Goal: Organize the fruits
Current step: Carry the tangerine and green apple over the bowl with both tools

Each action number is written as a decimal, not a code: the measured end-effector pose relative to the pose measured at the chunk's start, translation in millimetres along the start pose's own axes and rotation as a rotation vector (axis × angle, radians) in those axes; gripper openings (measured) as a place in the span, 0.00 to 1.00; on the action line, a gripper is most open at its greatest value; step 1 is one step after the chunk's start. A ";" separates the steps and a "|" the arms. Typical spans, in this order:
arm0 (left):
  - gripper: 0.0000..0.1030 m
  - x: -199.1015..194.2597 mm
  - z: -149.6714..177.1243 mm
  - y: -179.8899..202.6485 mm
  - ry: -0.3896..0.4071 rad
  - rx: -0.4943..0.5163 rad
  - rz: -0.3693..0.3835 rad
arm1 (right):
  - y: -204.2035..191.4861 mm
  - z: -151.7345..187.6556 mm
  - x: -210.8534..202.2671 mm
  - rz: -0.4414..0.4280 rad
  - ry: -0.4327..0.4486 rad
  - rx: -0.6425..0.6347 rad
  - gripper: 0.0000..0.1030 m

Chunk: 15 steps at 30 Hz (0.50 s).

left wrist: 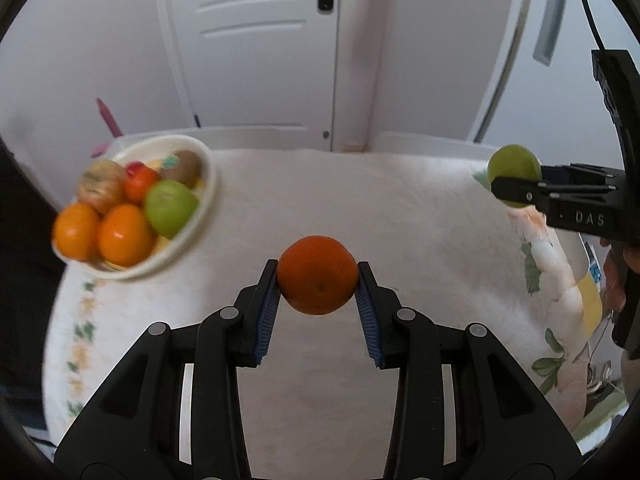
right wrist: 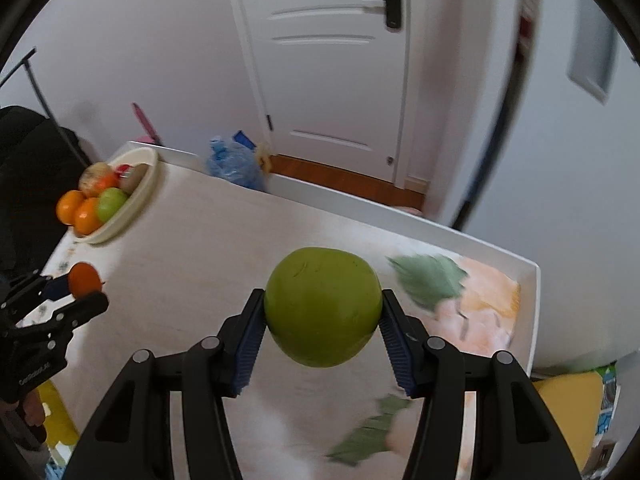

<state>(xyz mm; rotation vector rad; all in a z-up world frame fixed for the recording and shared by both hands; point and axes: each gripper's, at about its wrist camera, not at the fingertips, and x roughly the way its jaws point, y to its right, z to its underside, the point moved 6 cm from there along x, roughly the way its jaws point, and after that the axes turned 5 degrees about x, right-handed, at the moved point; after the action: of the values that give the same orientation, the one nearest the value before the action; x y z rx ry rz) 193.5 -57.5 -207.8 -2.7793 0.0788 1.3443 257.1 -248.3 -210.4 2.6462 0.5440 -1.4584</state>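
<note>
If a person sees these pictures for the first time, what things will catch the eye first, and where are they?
First, the two held fruits: an orange clamped in the left gripper and a green apple clamped in the right gripper, both above the white cloth. Next, the bowl at the table's far left corner, already heaped with oranges, a green apple and other fruit.

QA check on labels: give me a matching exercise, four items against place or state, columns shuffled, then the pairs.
Things:
1. orange
2. green apple
3. bowl
4. blue plastic bag

Places:
A. on the floor beyond the table's far edge
B. clamped in the right gripper
C. far-left of the table, full of fruit
D. clamped in the left gripper

Pairs: 1-D, 2-B, 3-C, 4-A
</note>
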 end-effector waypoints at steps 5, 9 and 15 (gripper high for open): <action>0.40 -19.2 -9.5 -39.3 0.013 -0.002 -0.010 | -41.5 -19.0 -9.3 -0.038 0.007 -0.030 0.50; 0.40 -23.5 -14.5 -72.5 0.016 0.009 -0.023 | -75.8 -30.8 -11.2 -0.063 0.014 -0.030 0.50; 0.40 -23.0 -26.1 -127.6 0.026 0.017 -0.039 | -127.6 -50.5 -3.7 -0.093 0.022 -0.037 0.50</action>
<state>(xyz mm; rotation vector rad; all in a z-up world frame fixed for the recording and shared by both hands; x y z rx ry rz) 208.4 68.5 -170.3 -2.7696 0.0370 1.2926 252.6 -118.3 -166.1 2.6446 0.6983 -1.4300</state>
